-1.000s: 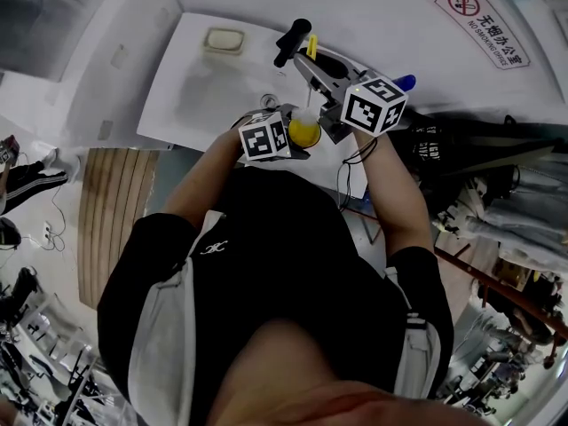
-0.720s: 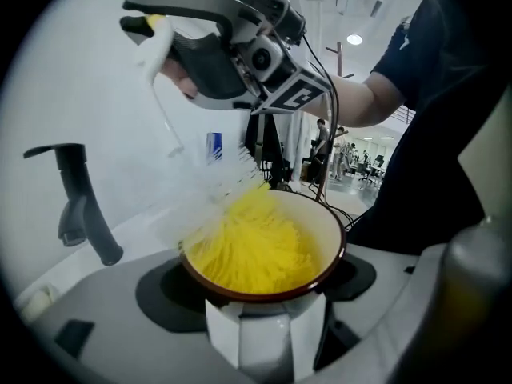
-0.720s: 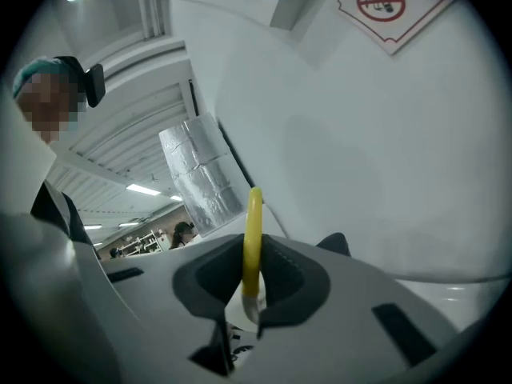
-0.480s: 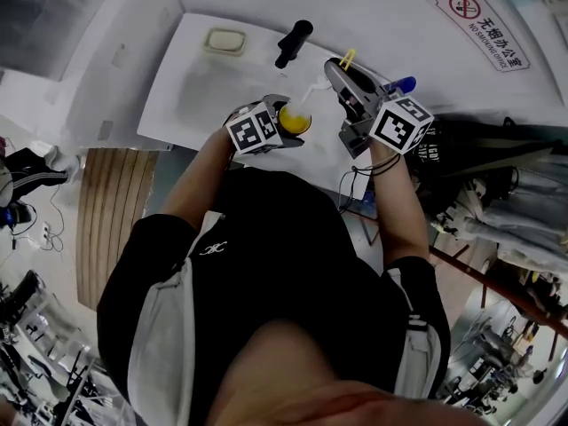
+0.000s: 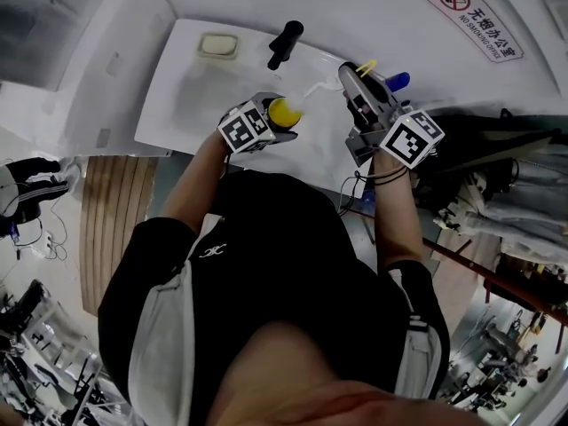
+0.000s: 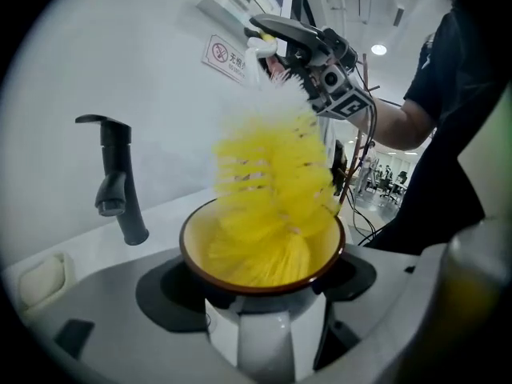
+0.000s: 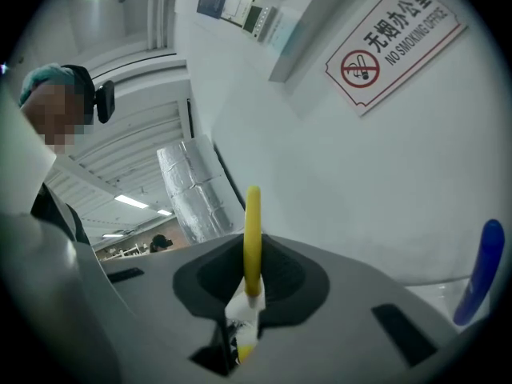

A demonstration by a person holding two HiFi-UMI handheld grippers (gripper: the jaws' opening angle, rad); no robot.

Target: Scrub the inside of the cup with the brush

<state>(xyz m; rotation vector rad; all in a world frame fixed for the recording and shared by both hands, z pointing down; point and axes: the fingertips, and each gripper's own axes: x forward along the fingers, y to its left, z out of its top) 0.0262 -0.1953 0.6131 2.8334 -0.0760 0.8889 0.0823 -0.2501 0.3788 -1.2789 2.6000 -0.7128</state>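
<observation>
**First:** Over by the white counter (image 5: 173, 96), starting from the left, what do you see?

**Second:** A pale soap dish (image 5: 217, 45) near the back, then a black faucet (image 5: 286, 43). Just in front of the faucet, the person's left forearm is bent across the chest and reaches forward.

**First:** And what is that hand carrying?

**Second:** The left gripper (image 6: 264, 334) is clamped on the cup (image 6: 260, 266), with a jaw pressed to each side of its white wall. The cup is held over the counter's near edge. It's yellow inside with a brown rim.

**First:** Where's the brush?

**Second:** The brush (image 6: 272, 206) has its yellow bristles partly down inside the cup, and the rest bulge above the rim. Its pale stem slants up and to the right.

**First:** Into the other hand?

**Second:** Yes. The right forearm stretches straight ahead with the wrist angled inward. The right gripper (image 7: 244, 314) is closed tight on the brush handle, and the yellow loop sticks out past the jaws. Beyond it there's something blue (image 5: 398, 81), and a no-smoking sign (image 5: 470, 16) on the wall.
</observation>
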